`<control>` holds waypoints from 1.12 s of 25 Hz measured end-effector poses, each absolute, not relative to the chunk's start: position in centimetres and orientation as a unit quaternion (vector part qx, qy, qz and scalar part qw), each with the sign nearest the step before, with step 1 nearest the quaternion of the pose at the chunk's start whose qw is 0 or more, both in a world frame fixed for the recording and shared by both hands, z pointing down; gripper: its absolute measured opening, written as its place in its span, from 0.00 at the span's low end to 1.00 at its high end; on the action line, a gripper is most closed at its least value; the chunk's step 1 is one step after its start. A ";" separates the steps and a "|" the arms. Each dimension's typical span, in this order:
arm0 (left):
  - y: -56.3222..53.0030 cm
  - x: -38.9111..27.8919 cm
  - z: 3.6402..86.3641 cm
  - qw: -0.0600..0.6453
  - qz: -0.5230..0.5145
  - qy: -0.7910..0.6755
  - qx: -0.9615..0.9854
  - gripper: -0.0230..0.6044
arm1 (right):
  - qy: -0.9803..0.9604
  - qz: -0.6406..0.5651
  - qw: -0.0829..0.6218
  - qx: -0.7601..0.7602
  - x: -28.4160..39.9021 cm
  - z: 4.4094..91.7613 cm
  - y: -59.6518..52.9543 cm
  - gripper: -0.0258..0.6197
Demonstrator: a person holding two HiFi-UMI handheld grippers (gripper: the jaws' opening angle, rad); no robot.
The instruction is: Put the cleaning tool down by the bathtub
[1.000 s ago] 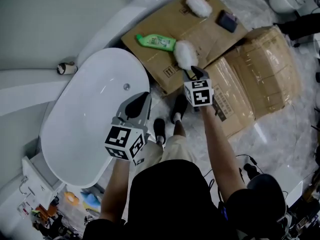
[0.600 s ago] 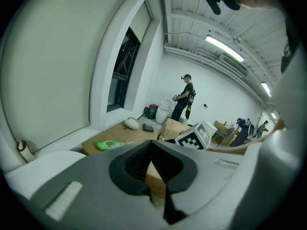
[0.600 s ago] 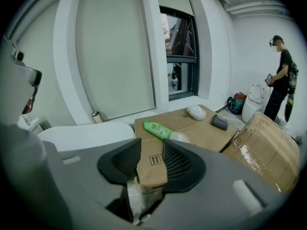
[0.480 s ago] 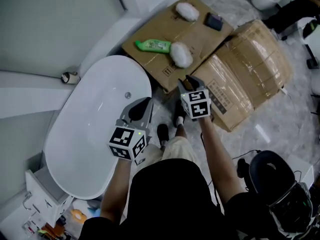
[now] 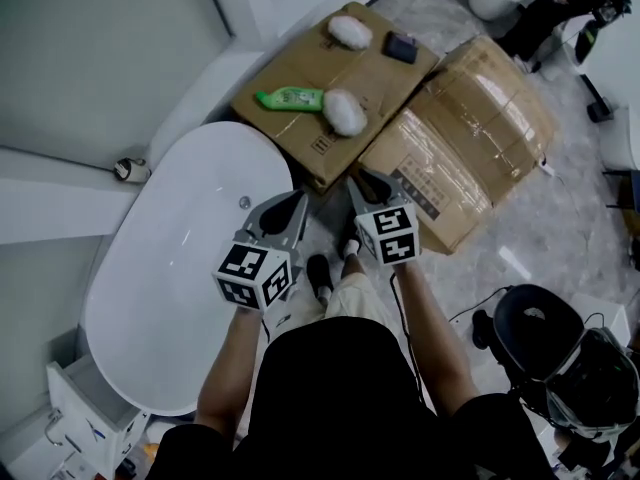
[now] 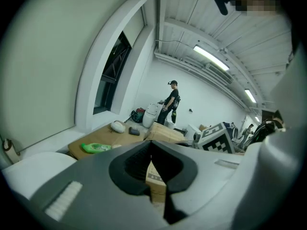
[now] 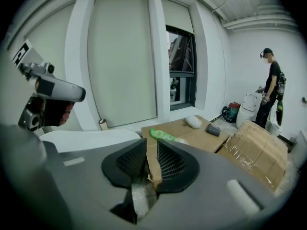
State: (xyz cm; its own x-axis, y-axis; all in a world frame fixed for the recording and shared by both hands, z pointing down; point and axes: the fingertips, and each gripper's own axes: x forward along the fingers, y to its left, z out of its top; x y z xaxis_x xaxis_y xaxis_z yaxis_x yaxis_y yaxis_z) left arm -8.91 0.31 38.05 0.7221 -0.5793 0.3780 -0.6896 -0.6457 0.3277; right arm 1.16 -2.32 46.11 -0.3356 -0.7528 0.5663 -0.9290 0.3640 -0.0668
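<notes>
The cleaning tool, a white fluffy pad [image 5: 345,111], lies on flat cardboard [image 5: 375,68] right beside the white bathtub [image 5: 190,268] and next to a green bottle [image 5: 290,97]. My right gripper [image 5: 365,183] hangs well short of the pad, over the floor by the cardboard's edge. Its jaws are closing, a gap still shows between them, and nothing is in it [image 7: 151,143]. The pad [image 7: 181,140] peeks out beyond the right jaw. My left gripper [image 5: 290,203] hovers at the tub's near rim with its tips together and empty [image 6: 151,143].
A second white pad [image 5: 350,31] and a dark object [image 5: 402,47] lie farther back on the cardboard. A taped cardboard box [image 5: 470,138] stands to the right. The person's shoes [image 5: 318,268] are between the grippers. Another person [image 7: 271,85] stands far off by a toilet.
My right gripper has pulled back from the white pad, which stays on the cardboard by the green bottle. Its jaws have narrowed. The left gripper has barely moved.
</notes>
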 end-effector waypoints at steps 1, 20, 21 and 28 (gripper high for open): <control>0.4 -8.9 38.0 0.230 0.118 -0.351 0.900 0.03 | -0.795 0.190 0.224 0.531 1.0 45.5 -2.0 0.16; 1.1 -8.7 33.3 0.182 0.090 -0.338 0.919 0.03 | -0.815 0.116 0.147 0.548 -0.7 34.2 2.5 0.08; 1.3 -8.7 33.2 0.180 0.087 -0.339 0.919 0.03 | -0.816 0.114 0.143 0.549 -0.7 34.0 2.8 0.08; 1.6 -8.2 31.7 0.154 0.082 -0.335 0.926 0.03 | -0.819 0.099 0.124 0.552 -0.9 31.8 4.0 0.07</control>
State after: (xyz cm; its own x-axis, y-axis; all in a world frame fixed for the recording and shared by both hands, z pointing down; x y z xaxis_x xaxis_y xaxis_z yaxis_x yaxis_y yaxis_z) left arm -8.19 1.63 31.74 0.7618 -0.5959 0.2542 -0.6461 -0.7278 0.2298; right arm -0.90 4.03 31.76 -0.3608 -0.8791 0.3115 -0.9279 0.3720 -0.0247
